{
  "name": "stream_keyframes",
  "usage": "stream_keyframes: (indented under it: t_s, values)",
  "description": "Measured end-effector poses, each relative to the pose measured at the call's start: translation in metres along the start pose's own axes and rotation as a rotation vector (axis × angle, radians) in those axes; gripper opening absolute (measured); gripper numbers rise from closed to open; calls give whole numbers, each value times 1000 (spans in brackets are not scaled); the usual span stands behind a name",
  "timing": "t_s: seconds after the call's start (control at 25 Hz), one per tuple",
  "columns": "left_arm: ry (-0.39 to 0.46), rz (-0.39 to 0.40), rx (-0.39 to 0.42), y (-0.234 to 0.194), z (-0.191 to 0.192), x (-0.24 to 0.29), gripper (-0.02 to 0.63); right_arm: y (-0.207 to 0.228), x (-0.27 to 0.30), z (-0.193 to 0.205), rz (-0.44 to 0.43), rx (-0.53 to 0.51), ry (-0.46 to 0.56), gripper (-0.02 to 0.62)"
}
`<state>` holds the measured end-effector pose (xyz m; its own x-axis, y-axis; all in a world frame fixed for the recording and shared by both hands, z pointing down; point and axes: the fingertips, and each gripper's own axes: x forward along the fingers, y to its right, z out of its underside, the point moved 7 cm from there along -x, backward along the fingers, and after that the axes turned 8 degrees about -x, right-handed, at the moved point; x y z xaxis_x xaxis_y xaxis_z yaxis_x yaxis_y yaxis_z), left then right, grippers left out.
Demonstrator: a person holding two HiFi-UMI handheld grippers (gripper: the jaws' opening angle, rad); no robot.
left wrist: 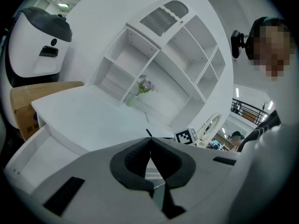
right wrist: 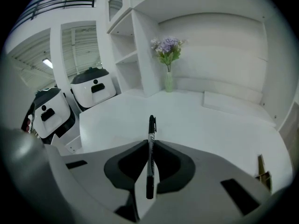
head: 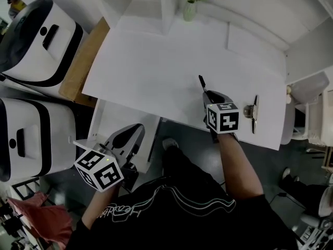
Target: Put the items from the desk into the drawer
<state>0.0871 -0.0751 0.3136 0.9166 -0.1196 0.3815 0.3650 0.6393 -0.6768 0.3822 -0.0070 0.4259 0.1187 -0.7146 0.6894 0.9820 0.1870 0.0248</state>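
Observation:
My right gripper (head: 209, 97) hangs over the front part of the white desk (head: 156, 72), shut on a black marker pen (head: 201, 82). In the right gripper view the pen (right wrist: 152, 125) lies lengthwise between the jaws, its capped end pointing out past the fingertips of the right gripper (right wrist: 150, 144). A metal clip-like item (head: 253, 112) lies on the desk just right of that gripper. The left gripper (head: 134, 132) hovers over the open white drawer (head: 106, 120) below the desk's left front. In its own view the left gripper (left wrist: 149, 143) has its jaws closed together with nothing between them.
A vase of purple flowers (head: 190, 7) stands at the back of the desk beside the white shelf unit (left wrist: 159, 59). A cardboard box (head: 83, 61) and two white machines (head: 36, 40) stand left of the desk. The person's legs are beneath the desk's front edge.

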Motion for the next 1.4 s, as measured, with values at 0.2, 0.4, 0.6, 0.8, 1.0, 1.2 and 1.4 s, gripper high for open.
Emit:
stream_keyframes:
  t_s: [0.2,0.4,0.6,0.8,1.0,1.2,1.4]
  values:
    - [42,-14,9,8,7,-29,20,-32,-32,-19,-52,-46,92,64]
    - [86,-25,16,15,17,-61,20,-73,-63,-36,-123,-93,168,64]
    - [139,-41,5,18,31,-96,20,-121,-88,-45,-202,-151,219,64]
    - [179,-65,-10,14,46,-128,20,-165,-94,-44,-271,-208,229,64]
    - [227,-108,-53,2,64,-162,20,-216,-90,-38,-367,-261,213,64]
    - [262,-153,-101,-17,76,-189,20,-264,-72,-30,-457,-309,169,64]
    - [319,-203,-154,-40,79,-209,20,-305,-39,-19,-535,-373,93,64]
